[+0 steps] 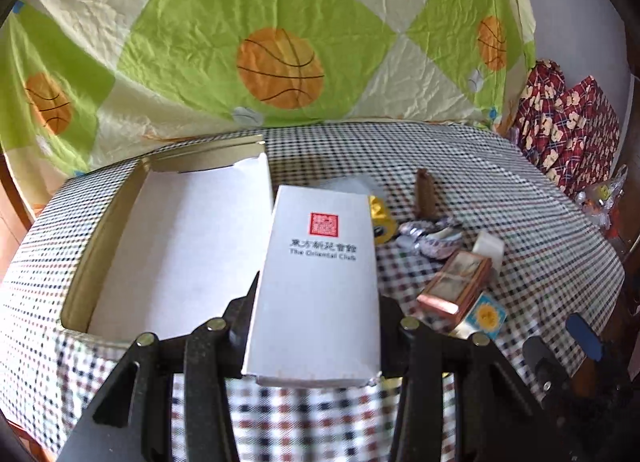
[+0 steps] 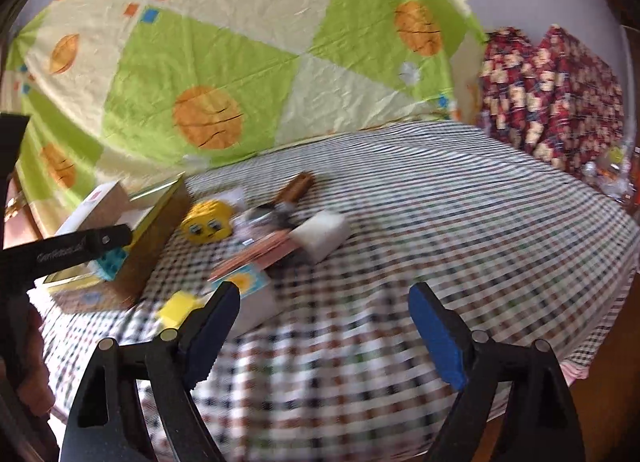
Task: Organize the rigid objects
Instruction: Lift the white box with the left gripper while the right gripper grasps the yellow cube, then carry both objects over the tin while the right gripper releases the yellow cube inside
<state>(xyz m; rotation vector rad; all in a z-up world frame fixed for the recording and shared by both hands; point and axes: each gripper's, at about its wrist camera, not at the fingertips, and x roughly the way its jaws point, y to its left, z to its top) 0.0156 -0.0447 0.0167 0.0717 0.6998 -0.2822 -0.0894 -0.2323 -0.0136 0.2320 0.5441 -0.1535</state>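
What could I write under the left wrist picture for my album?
Left gripper holding a white box beside an open tin on a checked tablecloth.

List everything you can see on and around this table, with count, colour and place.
white box: one, red seal on top, held beside the tray
tray: one, gold, white liner, table's left
yellow toy: one, painted face, right of the tray
copper box: one, in the pile
sun box: one, blue with a sun print, under the copper box
white block: one, behind the pile
brown stick: one, far side
tablecloth: checked, over the table
basketball sheet: green and cream, behind
left gripper: black, shut on the white box
right gripper: blue pads, open
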